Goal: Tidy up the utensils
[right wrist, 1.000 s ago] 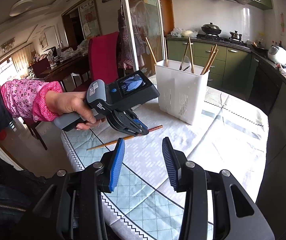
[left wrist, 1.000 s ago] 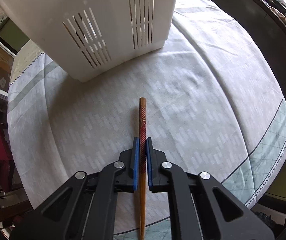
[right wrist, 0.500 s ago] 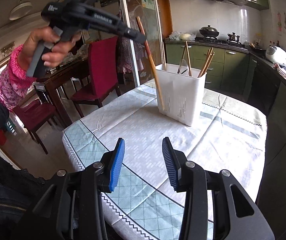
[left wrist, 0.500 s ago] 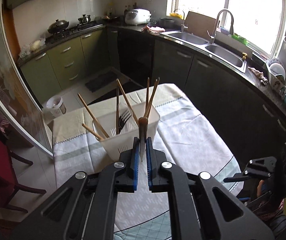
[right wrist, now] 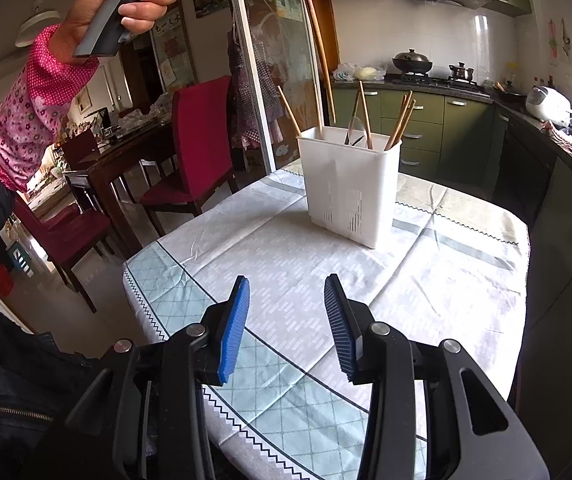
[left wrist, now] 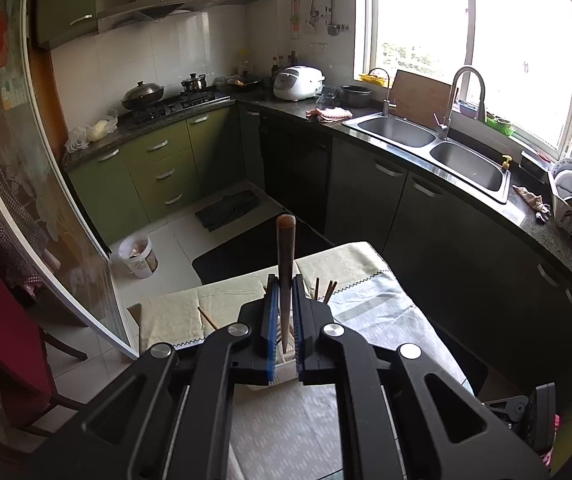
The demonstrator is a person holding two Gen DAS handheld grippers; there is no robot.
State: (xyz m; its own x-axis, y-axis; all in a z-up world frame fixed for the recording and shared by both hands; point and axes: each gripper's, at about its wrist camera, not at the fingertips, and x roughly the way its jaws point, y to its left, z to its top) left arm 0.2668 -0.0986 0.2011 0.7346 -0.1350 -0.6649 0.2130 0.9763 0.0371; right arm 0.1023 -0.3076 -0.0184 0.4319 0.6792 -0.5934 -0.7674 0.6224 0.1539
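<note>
A person worked at a kitchen table covered by a pale patterned tablecloth [right wrist: 326, 264], holding a black two-finger gripper in each hand. The left gripper [left wrist: 284, 312] had its blue pads pressed together on a long brown wooden chopstick [left wrist: 285, 264], pinching it along its length. A second earlier that chopstick lay flat on the cloth between the same pads, just in front of the holder; half a second earlier it had already been lifted and turned upright. By this moment it had been carried higher still. From the right wrist view, the person's left hand [right wrist: 125, 4] gripped the tool near the top of the frame, and the chopstick hung down from it with its lower end reaching the rim of the tall white slotted plastic utensil holder [right wrist: 352, 188], though whether the tip was already inside could not be told. The holder stood upright on the far part of the table and already contained several other wooden chopsticks [right wrist: 400, 124] and what looked like dark cutlery. The right gripper [right wrist: 286, 320] hovered low over the near edge of the table with its blue pads spread wide, holding nothing. The cloth around the holder showed no other loose utensils in these views, so this looked like a late piece, with only lowering and release remaining.
</note>
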